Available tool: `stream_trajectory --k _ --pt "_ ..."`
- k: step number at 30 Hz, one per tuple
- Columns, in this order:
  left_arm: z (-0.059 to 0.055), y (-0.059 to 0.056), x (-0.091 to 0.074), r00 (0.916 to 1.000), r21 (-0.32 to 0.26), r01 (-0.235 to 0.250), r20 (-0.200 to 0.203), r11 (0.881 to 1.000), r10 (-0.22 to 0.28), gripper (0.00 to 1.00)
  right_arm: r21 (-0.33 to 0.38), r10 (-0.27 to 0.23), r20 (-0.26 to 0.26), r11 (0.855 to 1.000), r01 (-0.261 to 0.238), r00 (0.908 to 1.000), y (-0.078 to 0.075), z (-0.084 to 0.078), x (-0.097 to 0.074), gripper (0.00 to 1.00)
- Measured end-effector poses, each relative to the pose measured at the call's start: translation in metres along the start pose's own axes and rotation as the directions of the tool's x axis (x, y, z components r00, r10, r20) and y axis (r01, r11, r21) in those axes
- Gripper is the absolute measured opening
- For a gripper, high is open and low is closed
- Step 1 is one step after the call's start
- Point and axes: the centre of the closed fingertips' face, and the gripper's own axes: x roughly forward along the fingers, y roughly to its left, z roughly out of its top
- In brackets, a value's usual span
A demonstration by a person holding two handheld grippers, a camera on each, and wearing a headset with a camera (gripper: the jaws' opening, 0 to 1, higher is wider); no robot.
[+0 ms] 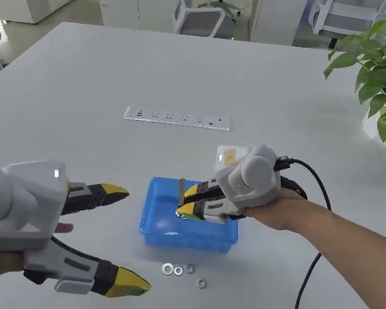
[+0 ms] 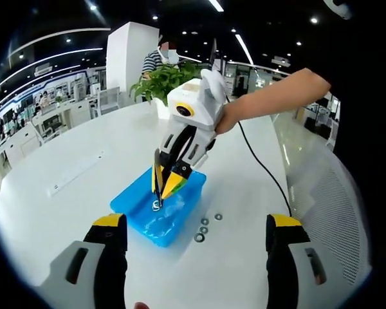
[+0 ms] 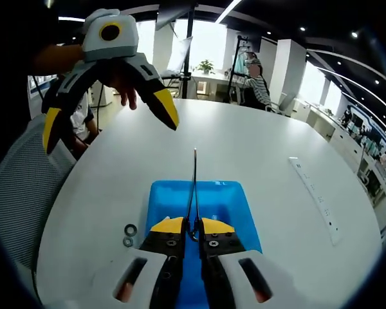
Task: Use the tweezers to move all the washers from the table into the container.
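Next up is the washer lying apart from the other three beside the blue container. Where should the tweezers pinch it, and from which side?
Pinch the lone washer across its ring, one tip of the tweezers in the hole, one outside, coming steeply from above. It lies flat on the table, so a sideways approach would likely push it.

Your container [image 1: 180, 239] is blue, see-through plastic with smooth, glossy walls. The washers [image 1: 178, 270] just in front of it are bright, shiny metal, and the tweezers [image 1: 182, 188] over it are thin bare metal. The table [image 1: 180, 71] under it looks smooth and matt. Beside it, your left gripper [image 1: 134, 237] and right gripper [image 1: 188, 207] wear matt pale plastic shells with glossier yellow-and-black tips. Beyond it lies a smooth white plastic power strip [image 1: 177, 118].
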Motion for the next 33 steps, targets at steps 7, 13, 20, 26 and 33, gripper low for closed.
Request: stream_trajectory --k 7,13,20,26,33 --pt "0.01 0.011 0.008 0.9999 0.008 0.008 0.015 1.0 -0.008 0.87 0.008 0.022 -0.007 1.0 -0.021 0.9997 0.002 -0.008 0.005 0.08" --pt "0.017 0.021 0.016 0.9997 0.025 0.017 0.019 1.0 -0.018 0.75 0.005 0.035 -0.014 0.999 -0.034 0.9993 0.003 -0.013 0.008 0.08" --pt "0.021 0.028 0.029 0.9994 0.042 0.03 0.019 0.999 -0.03 0.58 0.007 0.044 -0.017 0.999 -0.044 0.9989 0.005 -0.014 0.01 0.08" --pt "0.024 0.038 0.04 0.9996 0.08 0.023 0.014 0.997 -0.024 0.39 0.001 0.057 -0.028 0.998 -0.057 0.998 0.007 -0.019 0.012 0.08" --pt "0.023 0.043 0.052 0.9986 0.114 0.053 0.003 0.992 -0.054 0.24 -0.009 0.063 -0.028 0.998 -0.064 0.9976 0.008 -0.02 0.013 0.08"
